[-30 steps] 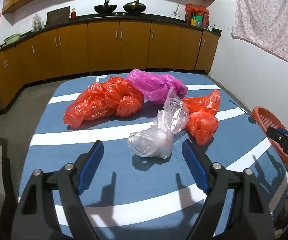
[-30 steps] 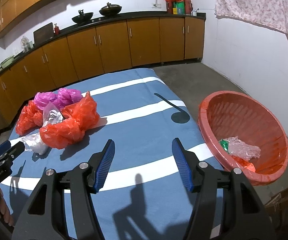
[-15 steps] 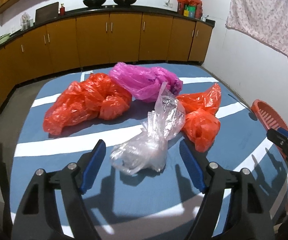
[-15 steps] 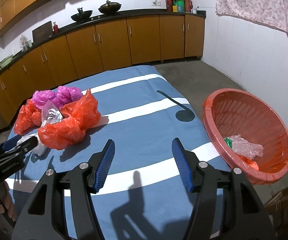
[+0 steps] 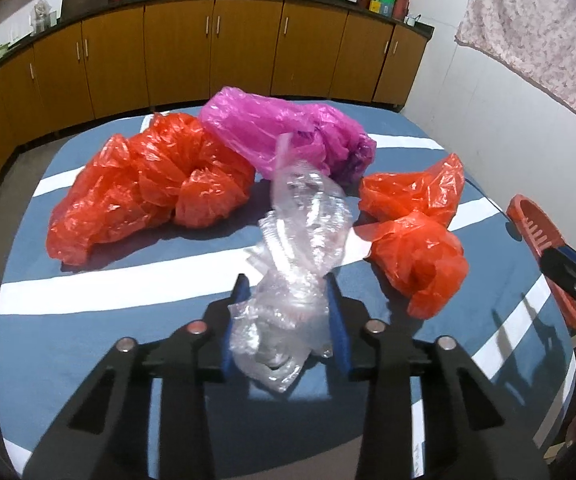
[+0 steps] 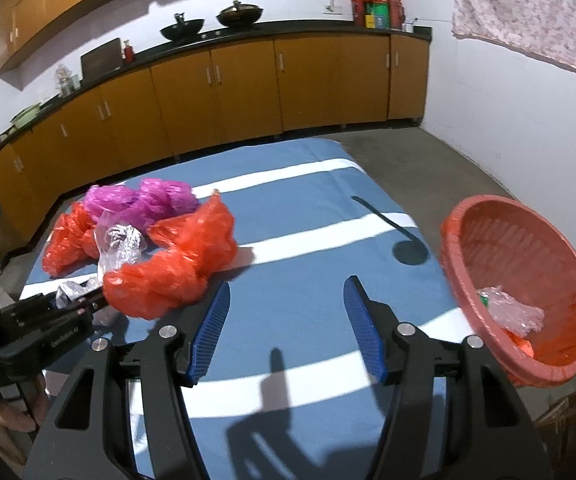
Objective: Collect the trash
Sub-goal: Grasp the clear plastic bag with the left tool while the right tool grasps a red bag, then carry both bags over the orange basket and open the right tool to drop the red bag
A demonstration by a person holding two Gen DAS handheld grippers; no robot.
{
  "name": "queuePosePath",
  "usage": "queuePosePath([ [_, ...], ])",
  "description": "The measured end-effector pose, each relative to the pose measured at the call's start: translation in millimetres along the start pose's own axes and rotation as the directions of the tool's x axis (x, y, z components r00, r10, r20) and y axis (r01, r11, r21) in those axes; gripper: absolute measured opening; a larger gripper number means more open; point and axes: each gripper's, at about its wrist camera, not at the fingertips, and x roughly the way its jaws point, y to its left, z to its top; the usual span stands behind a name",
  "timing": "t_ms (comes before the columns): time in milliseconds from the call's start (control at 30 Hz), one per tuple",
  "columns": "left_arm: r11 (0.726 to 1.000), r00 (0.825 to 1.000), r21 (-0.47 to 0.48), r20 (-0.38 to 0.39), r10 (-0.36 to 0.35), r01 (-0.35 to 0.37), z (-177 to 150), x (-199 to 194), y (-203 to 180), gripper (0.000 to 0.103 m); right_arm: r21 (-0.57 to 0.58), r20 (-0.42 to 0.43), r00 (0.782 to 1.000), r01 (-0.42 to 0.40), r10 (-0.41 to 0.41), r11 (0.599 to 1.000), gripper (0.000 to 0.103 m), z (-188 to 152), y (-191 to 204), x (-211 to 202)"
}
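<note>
My left gripper is shut on the near end of a clear plastic bag on the blue striped table. Behind it lie a large red bag, a pink bag and a smaller red bag. My right gripper is open and empty above the table, right of the pile. In its view the clear bag sits between the red bags, and the left gripper is at the left edge. A red basket at the right holds some trash.
Orange kitchen cabinets with a dark counter run behind the table. A white wall with a hanging patterned cloth is on the right. The basket's rim shows at the table's right edge in the left wrist view.
My left gripper has moved forward to the clear bag and shut on it. The right gripper has stayed open and nearly still.
</note>
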Motion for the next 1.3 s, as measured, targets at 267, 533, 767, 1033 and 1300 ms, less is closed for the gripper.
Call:
queuePosePath([
  [267, 0.999, 0.998, -0.039, 0.052, 0.037, -0.035, -20, -45, 25, 0.035, 0.019, -0.009, 0.995, -0.099, 0.099, 0.995, 0.060, 24, 46, 22],
  [533, 0.988, 0.988, -0.088, 0.087, 0.131, -0.123, -31, -77, 57, 0.035, 0.079, -0.156, 0.985, -0.059, 0.071, 0.995, 0.060, 22, 69, 74],
  [767, 0.979, 0.981, -0.128, 0.086, 0.171, -0.159, -29, -84, 74, 0.035, 0.054, -0.223, 0.970, -0.090, 0.100, 0.994, 0.048, 10, 73, 85],
  [1033, 0.982, 0.982, -0.119, 0.095, 0.161, -0.150, -25, -87, 65, 0.035, -0.043, -0.191, 0.978, -0.093, 0.083, 0.995, 0.036, 6, 79, 70],
  [1300, 0.994, 0.988, -0.057, 0.114, 0.104, -0.098, -17, -81, 33, 0.035, -0.011, -0.121, 0.993, 0.000, -0.002, 1.000, 0.036, 5, 20, 25],
])
